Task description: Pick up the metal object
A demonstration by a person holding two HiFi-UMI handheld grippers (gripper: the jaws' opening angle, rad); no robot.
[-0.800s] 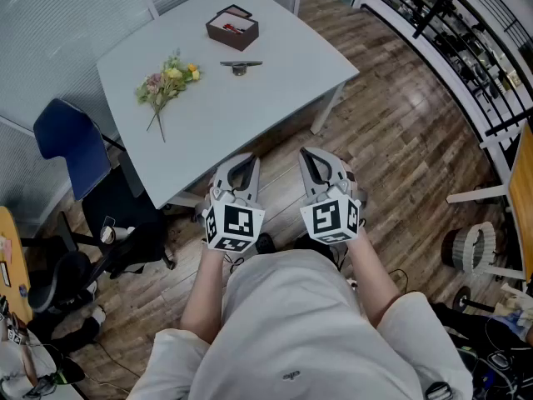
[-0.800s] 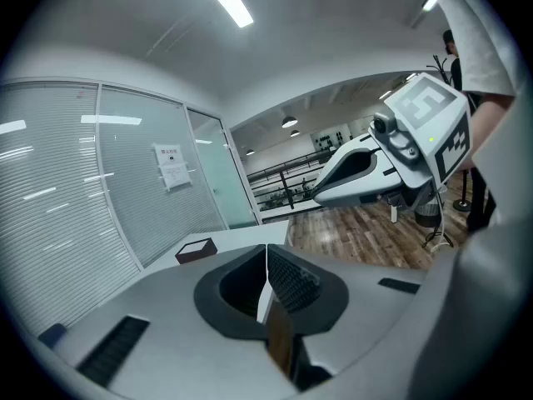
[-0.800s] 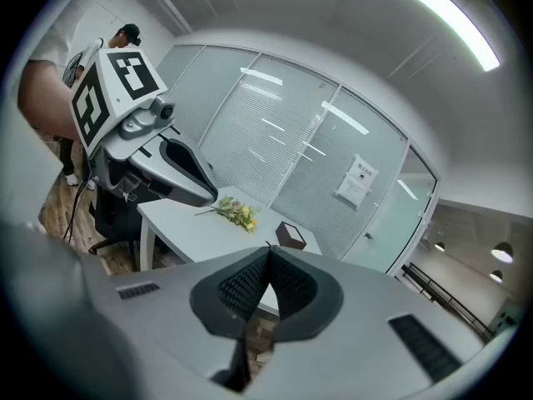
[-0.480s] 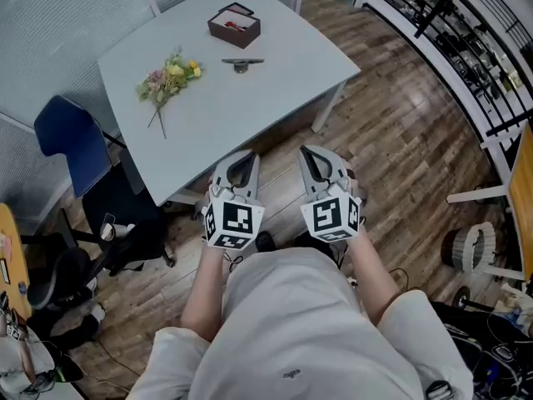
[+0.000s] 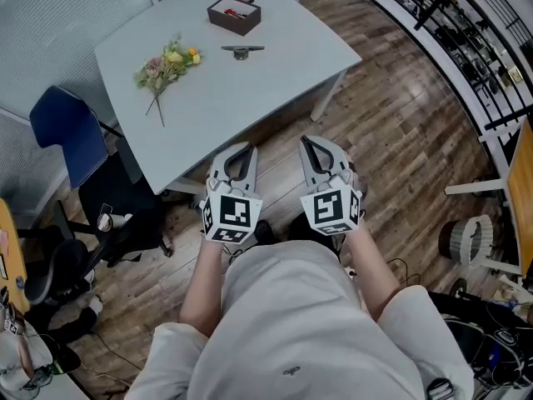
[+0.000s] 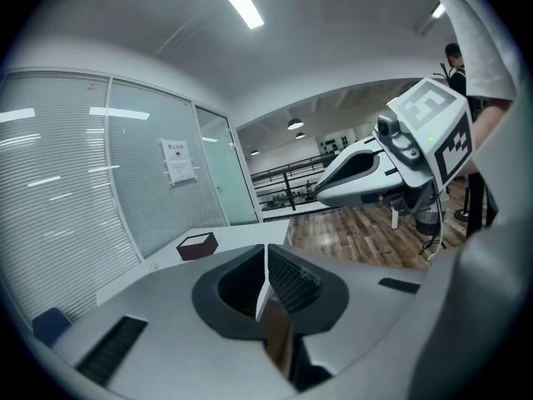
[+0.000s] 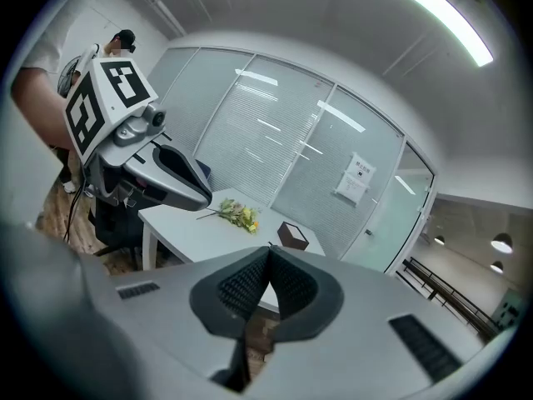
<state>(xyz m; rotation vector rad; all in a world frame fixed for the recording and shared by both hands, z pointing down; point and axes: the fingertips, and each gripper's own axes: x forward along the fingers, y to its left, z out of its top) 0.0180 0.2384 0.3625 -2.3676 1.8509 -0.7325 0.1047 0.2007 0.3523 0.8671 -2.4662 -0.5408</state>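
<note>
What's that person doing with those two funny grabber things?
A person stands in front of a white table, holding a left gripper and a right gripper out in front. Both sets of jaws are shut with nothing in them. The metal object lies untouched on the table, near a bunch of flowers and a small brown box, well ahead of the grippers.

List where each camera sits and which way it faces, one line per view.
Head view: on the person's head, steeply down on the white table, both forearms, left claw and right claw.
Left gripper view: on the left claw, along its shut jaws toward the table; right claw at right.
Right gripper view: on the right claw, toward the table; left claw at left.
Both gripper views share the brown box.
</note>
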